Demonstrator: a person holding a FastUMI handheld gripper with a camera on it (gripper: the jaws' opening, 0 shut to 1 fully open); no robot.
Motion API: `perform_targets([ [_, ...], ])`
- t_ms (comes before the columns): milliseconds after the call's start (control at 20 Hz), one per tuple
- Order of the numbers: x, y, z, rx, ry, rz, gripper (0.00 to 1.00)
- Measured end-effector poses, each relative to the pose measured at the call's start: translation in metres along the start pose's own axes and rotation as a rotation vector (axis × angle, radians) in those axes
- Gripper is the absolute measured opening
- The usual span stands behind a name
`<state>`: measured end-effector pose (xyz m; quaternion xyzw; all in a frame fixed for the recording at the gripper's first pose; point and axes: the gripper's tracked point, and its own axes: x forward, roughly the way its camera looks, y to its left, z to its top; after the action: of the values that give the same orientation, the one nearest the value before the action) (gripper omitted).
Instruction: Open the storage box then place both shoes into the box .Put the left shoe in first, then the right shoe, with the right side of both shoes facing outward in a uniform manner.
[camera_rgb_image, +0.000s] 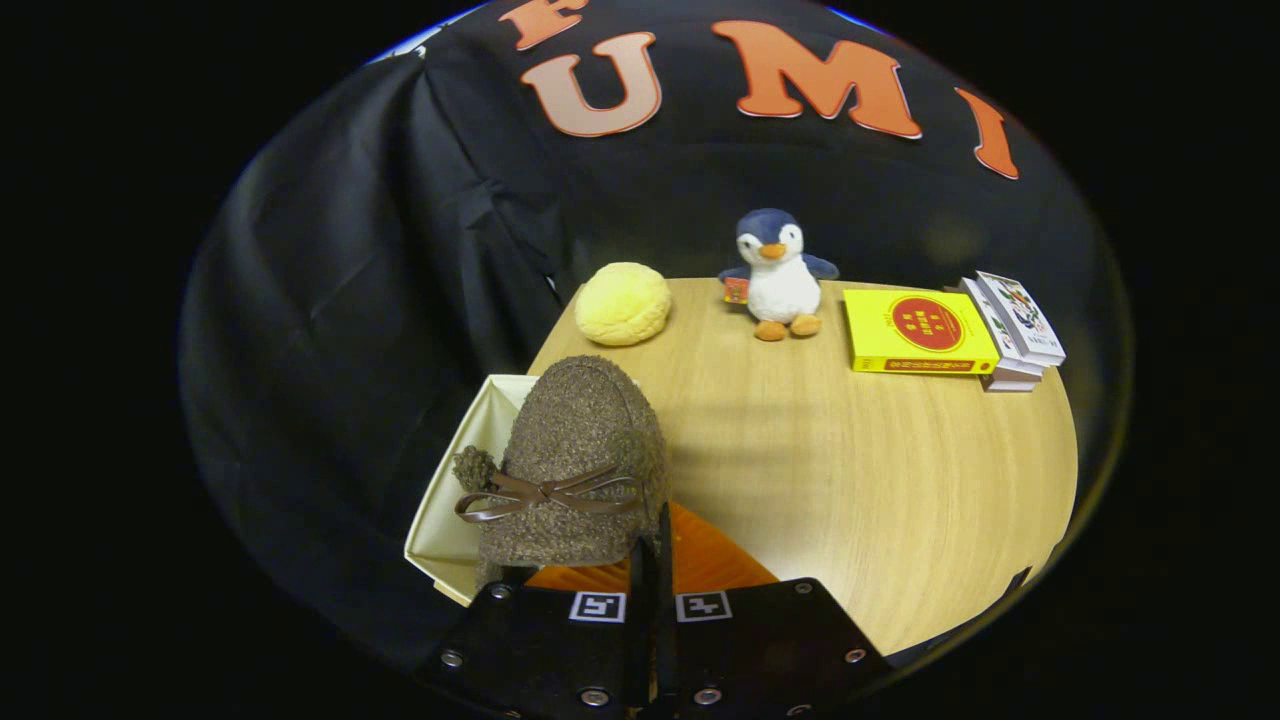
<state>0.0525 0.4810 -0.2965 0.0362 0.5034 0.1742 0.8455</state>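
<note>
The tongs (651, 560) are pressed together, pinching the rim of a brown fuzzy shoe (575, 460) with a leather bow, held over the open cream storage box (445, 520) at the near left edge of the wooden surface (880, 470). A plush penguin (778, 275) stands far behind.

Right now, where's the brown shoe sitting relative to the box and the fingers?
In the gripper view the brown shoe hangs toe-up just ahead of the gripper, whose fingers pinch its rear edge, over the open white storage box at the wooden table's near-left corner.
</note>
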Motion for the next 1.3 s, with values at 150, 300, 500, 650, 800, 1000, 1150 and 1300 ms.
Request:
perform_targets([
  [150,0.016,0.036,0.007,-0.002,0.004,0.022,0.04],
  [300,0.033,0.056,0.004,-0.016,0.026,0.003,0.04],
  [500,0.060,0.055,-0.014,-0.015,0.057,-0.068,0.05],
  [650,0.077,0.055,-0.030,0.005,0.100,-0.094,0.05],
  [800,0.082,0.057,-0.035,0.005,0.100,-0.097,0.11],
  [1000,0.077,0.060,-0.044,0.020,0.128,-0.078,0.17],
  [1150,0.057,0.067,-0.027,0.010,0.078,-0.018,0.17],
  [1300,0.032,0.063,-0.011,-0.014,0.020,0.027,0.26],
])
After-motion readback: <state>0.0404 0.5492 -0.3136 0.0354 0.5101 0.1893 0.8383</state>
